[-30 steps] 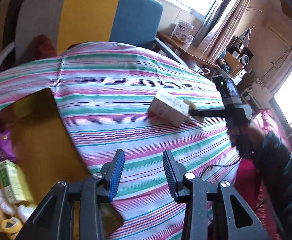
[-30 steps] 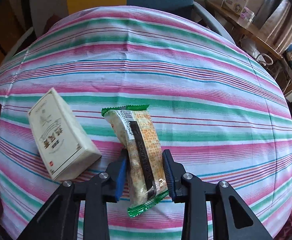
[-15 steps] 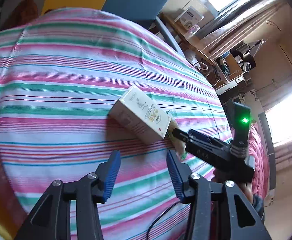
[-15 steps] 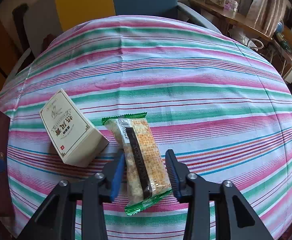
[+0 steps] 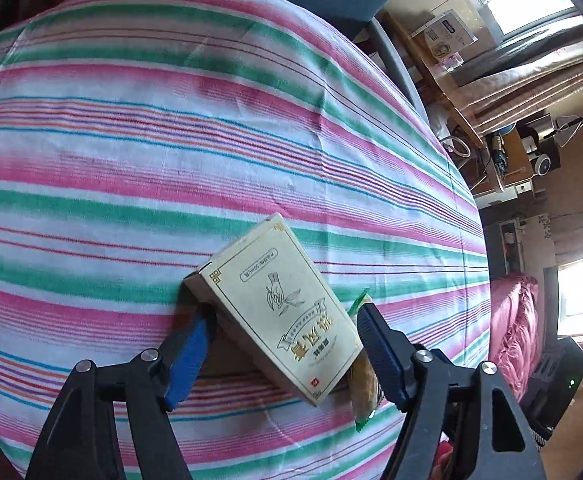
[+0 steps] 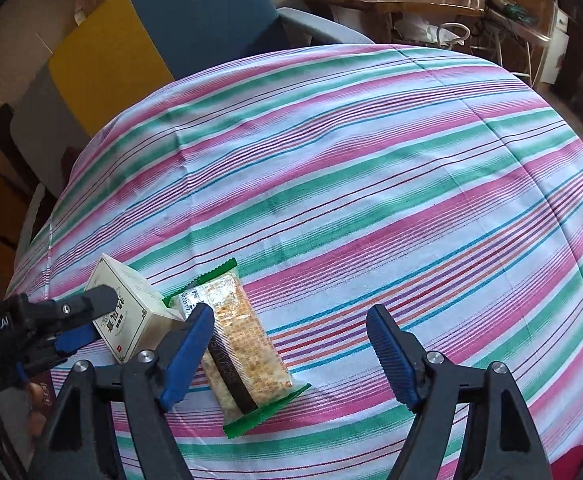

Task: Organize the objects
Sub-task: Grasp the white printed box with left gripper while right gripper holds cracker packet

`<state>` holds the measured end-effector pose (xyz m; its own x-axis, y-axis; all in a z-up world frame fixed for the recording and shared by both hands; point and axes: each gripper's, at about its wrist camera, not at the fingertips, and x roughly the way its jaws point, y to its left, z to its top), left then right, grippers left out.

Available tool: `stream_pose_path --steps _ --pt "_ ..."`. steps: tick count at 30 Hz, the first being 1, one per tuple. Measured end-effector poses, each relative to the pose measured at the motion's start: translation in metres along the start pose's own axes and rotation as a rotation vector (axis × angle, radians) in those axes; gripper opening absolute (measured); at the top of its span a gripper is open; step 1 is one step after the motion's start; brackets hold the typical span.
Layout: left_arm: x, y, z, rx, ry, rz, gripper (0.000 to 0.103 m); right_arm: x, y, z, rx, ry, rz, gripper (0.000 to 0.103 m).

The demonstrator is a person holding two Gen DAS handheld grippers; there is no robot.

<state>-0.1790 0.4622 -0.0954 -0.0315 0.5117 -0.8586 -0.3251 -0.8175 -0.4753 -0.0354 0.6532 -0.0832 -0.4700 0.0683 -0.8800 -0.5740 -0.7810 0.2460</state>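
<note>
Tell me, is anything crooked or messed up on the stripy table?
Nothing is spilled or broken. The cream box lies slantwise across the stripes, between the open fingers of the left gripper. The cracker packet lies flat beside it, also at a slant, with the open right gripper over it.

My left wrist view looks down close over the cream rectangular cardboard box; my right wrist view faces the striped cloth-covered table from slightly farther. Both share that box and the green-edged plastic cracker packet.
</note>
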Motion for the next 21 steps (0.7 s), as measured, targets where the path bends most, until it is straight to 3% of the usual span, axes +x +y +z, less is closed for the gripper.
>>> stream_pose_path --steps 2,7,9,12,17,18,21 --pt "0.009 -0.010 0.007 0.049 0.017 0.067 0.082 0.003 0.002 0.000 -0.005 0.009 -0.011 0.079" --pt "0.034 -0.024 0.013 0.134 0.053 0.172 0.082 0.005 0.006 -0.003 -0.029 0.011 -0.017 0.079" --pt "0.032 -0.019 0.010 0.128 0.045 0.149 0.081 0.006 0.006 -0.003 -0.034 0.014 -0.015 0.079" --pt "0.022 -0.009 0.001 0.137 0.036 0.100 0.071 0.006 0.008 -0.004 -0.056 0.015 0.011 0.079" --pt "0.003 -0.001 -0.026 0.261 0.005 0.064 0.060 0.017 0.028 -0.010 -0.168 0.042 -0.001 0.079" --pt "0.000 0.001 -0.032 0.280 0.001 0.057 0.060 0.019 0.033 -0.012 -0.196 0.039 -0.003 0.076" --pt "-0.006 0.004 -0.047 0.324 -0.010 0.044 0.060 0.022 0.043 -0.016 -0.262 0.042 0.004 0.054"
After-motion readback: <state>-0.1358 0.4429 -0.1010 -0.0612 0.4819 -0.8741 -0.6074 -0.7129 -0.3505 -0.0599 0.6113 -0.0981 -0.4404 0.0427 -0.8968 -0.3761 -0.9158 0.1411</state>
